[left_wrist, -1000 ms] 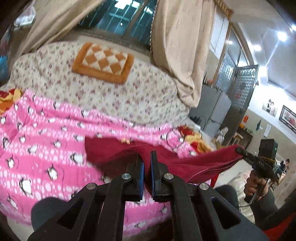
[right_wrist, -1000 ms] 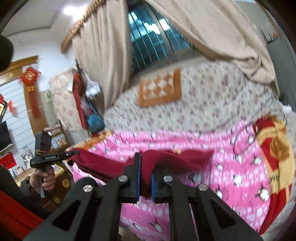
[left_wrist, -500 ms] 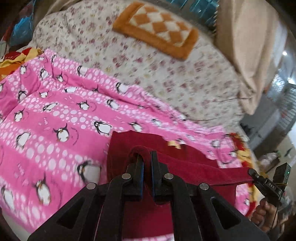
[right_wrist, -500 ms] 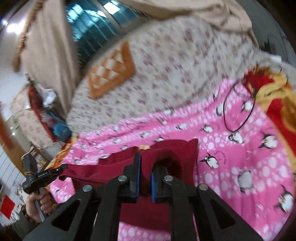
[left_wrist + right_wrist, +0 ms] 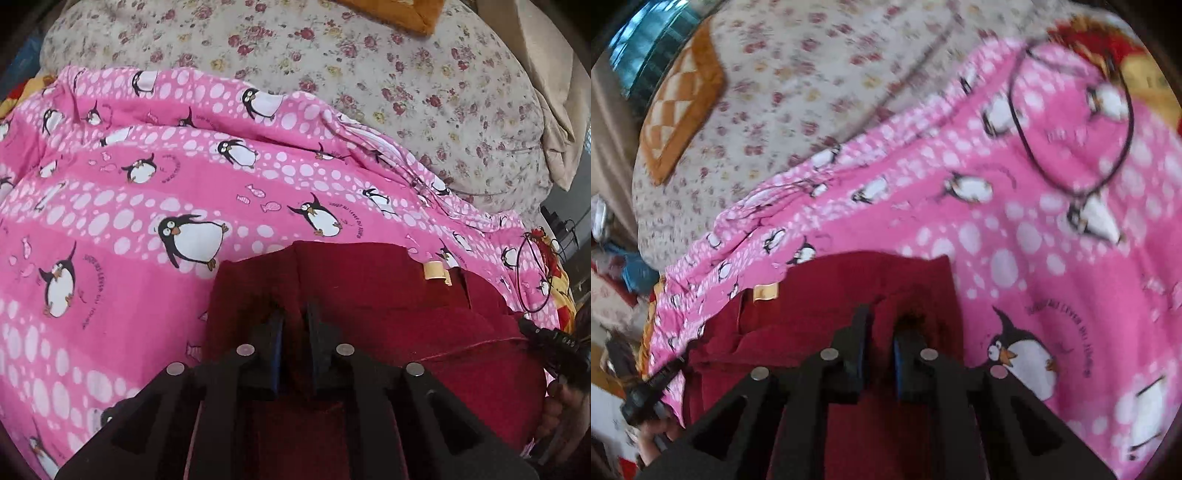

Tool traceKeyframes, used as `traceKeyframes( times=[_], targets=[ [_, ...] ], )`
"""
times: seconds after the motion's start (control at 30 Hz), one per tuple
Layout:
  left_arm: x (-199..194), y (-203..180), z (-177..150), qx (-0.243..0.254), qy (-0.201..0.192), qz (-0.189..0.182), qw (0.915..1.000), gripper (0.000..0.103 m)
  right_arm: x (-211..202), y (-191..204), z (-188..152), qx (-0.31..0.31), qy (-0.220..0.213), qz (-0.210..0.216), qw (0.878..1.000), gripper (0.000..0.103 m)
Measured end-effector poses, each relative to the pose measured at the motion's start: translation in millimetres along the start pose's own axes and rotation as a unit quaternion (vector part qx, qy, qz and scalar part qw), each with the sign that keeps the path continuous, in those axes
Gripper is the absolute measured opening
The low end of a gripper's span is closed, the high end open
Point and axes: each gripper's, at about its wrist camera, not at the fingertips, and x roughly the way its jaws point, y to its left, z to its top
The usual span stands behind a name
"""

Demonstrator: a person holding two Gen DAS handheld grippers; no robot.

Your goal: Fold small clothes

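Pinching one corner of a dark red garment (image 5: 369, 288), the left gripper (image 5: 293, 325) held its fingers pressed together on a raised fold of the cloth at the bottom of the left wrist view. In the right wrist view, the right gripper (image 5: 877, 325) stood over the opposite corner of that garment (image 5: 827, 306); its fingers had just been opening, with a ridge of red cloth still between them, though whether the pads still pressed on it could not be told. The garment lay spread on a pink penguin-print sheet (image 5: 147, 206) covering a bed, its far edge flat on the sheet and a small yellow tag (image 5: 436, 271) showing near that edge. At the right edge of the left wrist view, the person's right hand (image 5: 565, 406) and its black gripper appeared beside the cloth; at the lower left of the right wrist view, the left hand (image 5: 653, 439) showed likewise. A thin black loop (image 5: 1071, 122), perhaps a cord, lay on the sheet beyond the garment. Farther back, a cream floral cover (image 5: 369, 74) rose behind the pink sheet, with an orange checked cushion (image 5: 679, 107) resting on it.
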Motion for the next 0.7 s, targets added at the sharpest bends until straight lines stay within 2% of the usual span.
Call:
traceKeyframes(
  times=[0.07,0.1,0.13,0.2,0.27,0.33,0.37,0.4,0.43,0.47,0.57,0.63,0.7],
  targets=[
    [0.0,-3.3,0.6,0.007,0.003,0.005,1.0,0.002,2.2,-1.3,3.1,0.014,-0.001,0.028,1.0,0.028],
    [-0.7,-3.4,0.2,0.007,0.004,0.007,0.9999,0.002,2.1,0.9,3.3,0.009,-0.001,0.037,0.999,0.04],
    [-1.2,-3.5,0.4,0.005,0.006,0.008,0.9999,0.002,1.1,4.6,3.4,0.003,-0.002,0.046,0.999,0.048],
    [-3.8,-4.1,2.1,0.004,0.007,0.003,1.0,0.006,-5.1,14.1,4.5,-0.007,-0.013,0.059,0.998,0.05],
    [-6.9,-3.6,3.5,-0.001,0.004,-0.014,0.9999,0.017,-19.8,21.8,5.5,-0.018,-0.044,0.095,0.994,0.053],
    [-11.9,-2.8,5.3,-0.007,0.0,-0.038,0.9993,0.036,-30.6,24.4,5.2,-0.02,-0.061,0.112,0.992,0.056],
    [-14.3,-4.0,6.5,-0.005,-0.003,-0.048,0.9988,0.042,-34.3,23.7,3.9,-0.02,-0.065,0.115,0.991,0.057],
    [-17.8,-5.3,7.0,-0.003,-0.009,-0.056,0.9984,0.056,-35.5,22.2,3.3,-0.017,-0.063,0.115,0.991,0.057],
    [-21.6,-7.1,7.3,0.001,-0.018,-0.053,0.9984,0.077,-35.1,20.0,2.4,-0.012,-0.057,0.112,0.992,0.057],
    [-25.8,-9.8,8.2,0.01,-0.031,-0.033,0.9989,0.094,-33.9,17.7,1.6,-0.007,-0.051,0.109,0.993,0.057],
    [-40.9,-10.1,10.3,0.016,-0.077,-0.026,0.9966,0.096,-34.5,16.3,1.8,-0.005,-0.048,0.104,0.993,0.057],
    [-53.2,-12.6,11.2,0.02,-0.118,-0.015,0.9927,0.096,-38.1,19.8,1.2,-0.019,-0.059,0.095,0.994,0.057],
    [-60.2,-20.6,13.9,0.032,-0.141,-0.016,0.9894,0.096,-44.6,28.0,1.0,-0.045,-0.08,0.074,0.993,0.056]
  ],
)
